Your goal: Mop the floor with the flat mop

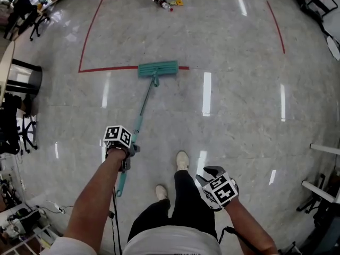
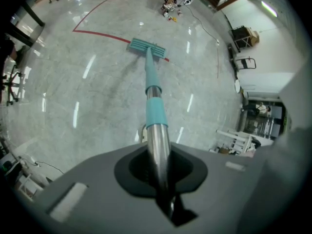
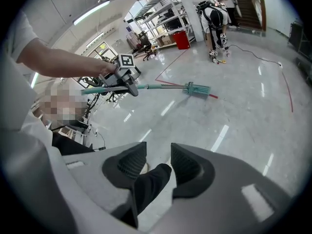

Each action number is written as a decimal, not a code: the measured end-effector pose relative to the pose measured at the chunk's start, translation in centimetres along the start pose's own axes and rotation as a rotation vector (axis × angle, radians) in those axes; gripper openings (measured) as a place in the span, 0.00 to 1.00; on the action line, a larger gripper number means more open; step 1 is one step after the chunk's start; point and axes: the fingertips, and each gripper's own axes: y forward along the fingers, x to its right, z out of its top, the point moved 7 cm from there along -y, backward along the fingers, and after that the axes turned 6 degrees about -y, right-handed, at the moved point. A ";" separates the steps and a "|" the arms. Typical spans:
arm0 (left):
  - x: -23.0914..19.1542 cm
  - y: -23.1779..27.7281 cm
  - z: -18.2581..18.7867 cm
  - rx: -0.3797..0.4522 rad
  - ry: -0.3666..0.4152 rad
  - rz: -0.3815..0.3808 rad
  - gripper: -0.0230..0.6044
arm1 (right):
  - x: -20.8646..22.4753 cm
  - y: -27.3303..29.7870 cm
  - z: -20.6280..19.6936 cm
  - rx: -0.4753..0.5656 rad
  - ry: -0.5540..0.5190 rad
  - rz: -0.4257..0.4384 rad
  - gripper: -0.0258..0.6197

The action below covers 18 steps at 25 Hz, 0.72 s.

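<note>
Flat mop in single-handed use on a pale stone floor (image 1: 239,89), with the red line (image 1: 109,69) taped on the floor taken as the reference for position. The mop head (image 1: 158,68), teal and rectangular, lies flat directly on the red line and runs along it, so that a short stub of red shows past its right end. The handle (image 2: 157,113) slopes from the head away from the red line, on the person's side of it, to the left gripper (image 1: 130,149). This gripper's jaws are pressed onto the bare metal part of the handle, just below the teal sleeve, as seen in the left gripper view (image 2: 161,177). The right gripper (image 1: 212,170) is well apart from the red line, on the person's side of it and off the mop. Its ribbed jaws are spread and pinch nothing (image 3: 155,162). A dark trouser leg (image 3: 146,189) shows behind the gap. The two pale shoes (image 1: 182,160) stand between the grippers, on the same side of the red line. Small clutter (image 1: 166,1) lies on the floor on the far side of the red line.
</note>
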 end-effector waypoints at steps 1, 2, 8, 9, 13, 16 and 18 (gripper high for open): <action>-0.2 0.0 -1.1 0.003 0.003 -0.008 0.10 | -0.2 0.1 0.1 0.004 -0.005 -0.002 0.29; -0.5 -0.1 -2.3 0.006 0.007 -0.012 0.10 | -0.4 0.1 0.1 0.008 -0.009 -0.003 0.29; -2.4 0.6 -9.9 -0.006 0.004 -0.042 0.10 | -2.2 0.5 -0.1 0.011 -0.040 -0.006 0.29; -2.7 0.8 -11.3 -0.010 0.000 -0.046 0.10 | -2.6 0.5 -0.4 0.008 -0.044 -0.005 0.29; -4.9 1.5 -15.8 -0.032 0.003 -0.024 0.10 | -4.1 1.0 -0.6 -0.001 -0.063 0.000 0.29; -6.8 2.0 -18.6 -0.057 0.000 0.001 0.10 | -5.2 1.4 -0.4 -0.011 -0.082 0.006 0.29; -7.9 2.4 -20.1 -0.076 -0.006 0.014 0.10 | -5.7 1.5 -0.2 -0.017 -0.094 0.008 0.29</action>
